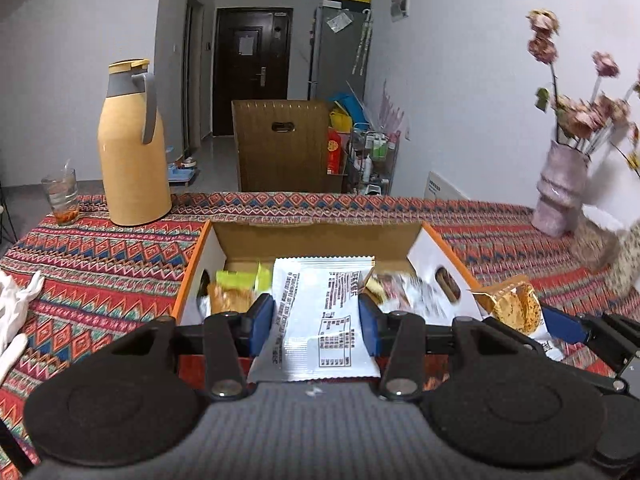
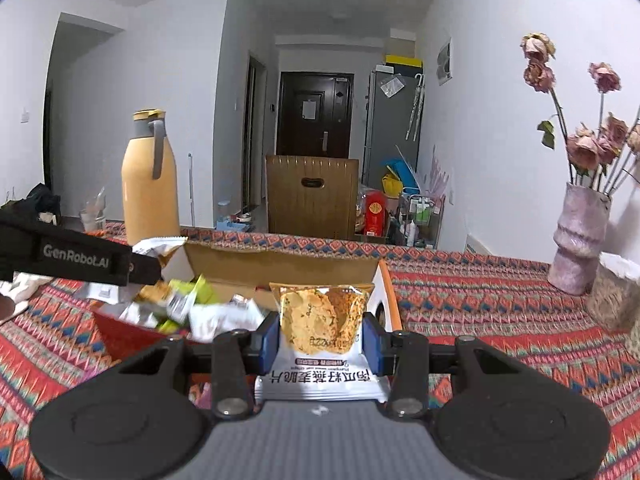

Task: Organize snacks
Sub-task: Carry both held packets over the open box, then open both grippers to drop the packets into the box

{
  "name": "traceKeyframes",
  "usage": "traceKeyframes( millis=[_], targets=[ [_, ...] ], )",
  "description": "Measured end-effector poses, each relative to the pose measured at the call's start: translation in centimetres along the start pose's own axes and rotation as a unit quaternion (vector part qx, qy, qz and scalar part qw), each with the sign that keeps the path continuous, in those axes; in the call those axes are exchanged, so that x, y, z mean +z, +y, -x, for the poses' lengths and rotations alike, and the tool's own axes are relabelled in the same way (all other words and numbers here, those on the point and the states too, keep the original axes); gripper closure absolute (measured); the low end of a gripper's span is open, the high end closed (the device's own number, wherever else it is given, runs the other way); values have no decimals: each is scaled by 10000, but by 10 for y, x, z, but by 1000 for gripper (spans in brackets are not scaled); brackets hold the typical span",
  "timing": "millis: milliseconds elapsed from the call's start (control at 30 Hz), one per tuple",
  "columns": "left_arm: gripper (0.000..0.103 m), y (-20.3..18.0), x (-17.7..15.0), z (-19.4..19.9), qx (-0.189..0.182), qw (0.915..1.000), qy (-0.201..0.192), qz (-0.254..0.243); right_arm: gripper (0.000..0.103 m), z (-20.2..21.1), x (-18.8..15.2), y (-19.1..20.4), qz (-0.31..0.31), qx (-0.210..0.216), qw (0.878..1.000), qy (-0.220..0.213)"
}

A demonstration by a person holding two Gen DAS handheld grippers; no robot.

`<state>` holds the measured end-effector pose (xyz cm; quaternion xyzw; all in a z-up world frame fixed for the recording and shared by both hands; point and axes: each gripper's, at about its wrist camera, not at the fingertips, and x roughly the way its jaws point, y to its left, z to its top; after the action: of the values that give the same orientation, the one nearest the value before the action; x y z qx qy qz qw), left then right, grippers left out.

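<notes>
Now, through your left wrist camera, your left gripper is clamping a silver snack packet between its blue pads, with the printed back of the packet facing up. You are holding it over the near edge of an open cardboard box that is sitting on a table covered by a red patterned cloth. Inside the box, several more snacks are lying loose, among them a green packet. To the right, your right gripper is showing at the frame's edge, carrying a cracker packet just beside the box's right wall. Farther back on the cloth, a tall yellow flask is standing next to a drinking glass, and a pink vase of dried flowers is standing at the far right.

Through your right wrist camera, your right gripper is pinching the cracker packet upright between its pads, narrow and firm on the wrapper. The box is lying just ahead and to the left, and packets are piling up in it. Your left gripper is reaching in from the left over the box, holding its silver packet. The flask is standing behind the box, and the vase is standing well to the right.
</notes>
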<state>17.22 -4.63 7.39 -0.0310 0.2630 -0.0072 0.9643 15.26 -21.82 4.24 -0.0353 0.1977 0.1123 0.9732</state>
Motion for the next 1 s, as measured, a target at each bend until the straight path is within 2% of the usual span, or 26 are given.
traceKeyframes(
  millis=[233,400,500,767,800,867,900,967,1000],
  targets=[
    [57,3,14,-54,90,9996,142,233,61,-58,19,-6,-43,-7,9998,186],
    [57,17,10,-86,146,9985,197,496,61,-96,15,-9,-199,-23,9993,308],
    [57,28,5,-99,183,9977,267,594,61,-110,5,-8,-332,26,9993,191],
    [56,34,3,-106,206,9978,209,602,59,-129,-7,-7,-345,128,9981,489],
    [53,35,2,-104,223,9977,182,609,59,-128,-7,-7,-351,125,9981,497],
    [38,35,2,-101,259,9975,141,647,52,-125,-9,-8,-355,96,9983,463],
    [26,36,2,-99,303,9972,90,674,46,-123,-10,-8,-364,98,9983,456],
    [16,36,3,-93,341,9970,-13,692,18,-118,-10,-9,-403,67,9984,380],
    [5,38,3,-90,315,9968,-45,740,13,-116,-11,-10,-419,43,9986,331]
  ],
)
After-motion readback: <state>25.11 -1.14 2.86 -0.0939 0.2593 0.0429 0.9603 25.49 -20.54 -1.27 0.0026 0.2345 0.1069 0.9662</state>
